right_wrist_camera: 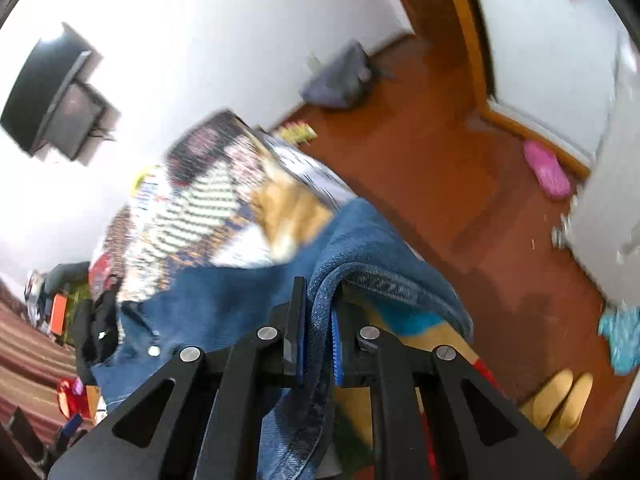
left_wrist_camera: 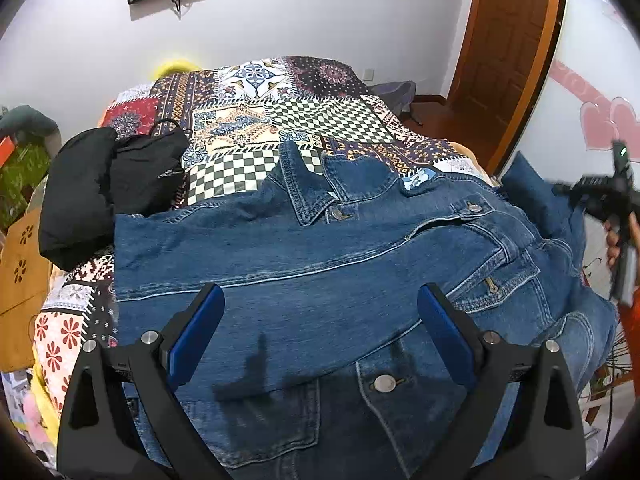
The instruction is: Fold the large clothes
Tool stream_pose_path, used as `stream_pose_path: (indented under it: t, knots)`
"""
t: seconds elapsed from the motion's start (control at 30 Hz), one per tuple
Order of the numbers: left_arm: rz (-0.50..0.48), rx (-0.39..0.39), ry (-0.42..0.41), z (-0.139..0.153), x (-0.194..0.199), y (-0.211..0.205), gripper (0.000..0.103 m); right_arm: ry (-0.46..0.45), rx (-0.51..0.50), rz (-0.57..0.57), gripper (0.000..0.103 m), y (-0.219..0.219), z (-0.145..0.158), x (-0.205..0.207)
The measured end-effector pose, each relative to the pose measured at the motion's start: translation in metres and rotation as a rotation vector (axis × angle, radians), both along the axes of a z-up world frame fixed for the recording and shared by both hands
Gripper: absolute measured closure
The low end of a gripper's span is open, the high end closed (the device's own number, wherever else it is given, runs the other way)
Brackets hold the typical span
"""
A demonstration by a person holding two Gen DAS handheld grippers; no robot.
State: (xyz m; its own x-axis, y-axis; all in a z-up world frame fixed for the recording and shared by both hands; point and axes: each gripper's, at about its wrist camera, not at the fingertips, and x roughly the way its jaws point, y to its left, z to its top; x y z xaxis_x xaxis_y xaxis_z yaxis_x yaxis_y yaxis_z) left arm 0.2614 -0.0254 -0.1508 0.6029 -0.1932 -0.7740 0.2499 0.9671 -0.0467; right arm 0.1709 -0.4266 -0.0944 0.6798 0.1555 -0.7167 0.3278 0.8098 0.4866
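A blue denim jacket [left_wrist_camera: 320,264] lies spread on the patchwork bedspread [left_wrist_camera: 256,128], collar toward the far side, one sleeve folded across its front. My left gripper [left_wrist_camera: 320,320] is open just above the jacket's lower front, with nothing between its blue pads. My right gripper [right_wrist_camera: 318,320] is shut on a fold of the denim jacket [right_wrist_camera: 320,312] and holds it lifted at the bed's right edge. The right gripper also shows in the left wrist view [left_wrist_camera: 612,200], at the far right, with the jacket's raised sleeve beside it.
A black garment [left_wrist_camera: 100,188] lies on the bed to the left of the jacket. A wooden door [left_wrist_camera: 504,40] stands at the back right. The red-brown floor [right_wrist_camera: 420,168] holds a pink slipper [right_wrist_camera: 548,168], a grey bag [right_wrist_camera: 340,80] and yellow slippers [right_wrist_camera: 560,404].
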Motion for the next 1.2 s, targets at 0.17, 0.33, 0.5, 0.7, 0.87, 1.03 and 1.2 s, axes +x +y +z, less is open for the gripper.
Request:
stream_pose_path:
  t: [0.17, 0.33, 0.5, 0.7, 0.87, 1.03, 1.2]
  knots:
    - [0.012, -0.019, -0.001, -0.002, -0.006, 0.014, 0.005, -0.16, -0.11, 0.11, 0.094, 0.046, 0.073, -0.009]
    - [0.022, -0.049, 0.003, -0.005, -0.013, 0.031, 0.005, -0.264, -0.143, 0.285, 0.094, 0.117, 0.117, -0.013]
    - [0.041, -0.048, -0.014, -0.002, -0.021, 0.048, 0.005, -0.228, -0.209, 0.502, 0.094, 0.199, 0.099, -0.004]
    - [0.095, -0.054, -0.008, -0.003, -0.035, 0.073, 0.005, 0.056, -0.131, 0.702, 0.093, 0.26, 0.011, 0.014]
    - [0.11, -0.036, -0.002, -0.006, -0.045, 0.08, 0.005, 0.171, -0.225, 0.779, 0.081, 0.284, -0.019, 0.011]
    - [0.097, -0.016, 0.006, -0.005, -0.043, 0.07, 0.005, 0.184, -0.221, 0.811, 0.067, 0.276, -0.011, -0.001]
    - [0.047, -0.005, -0.039, 0.016, -0.038, 0.046, 0.005, 0.132, -0.2, 0.791, 0.067, 0.267, 0.015, -0.007]
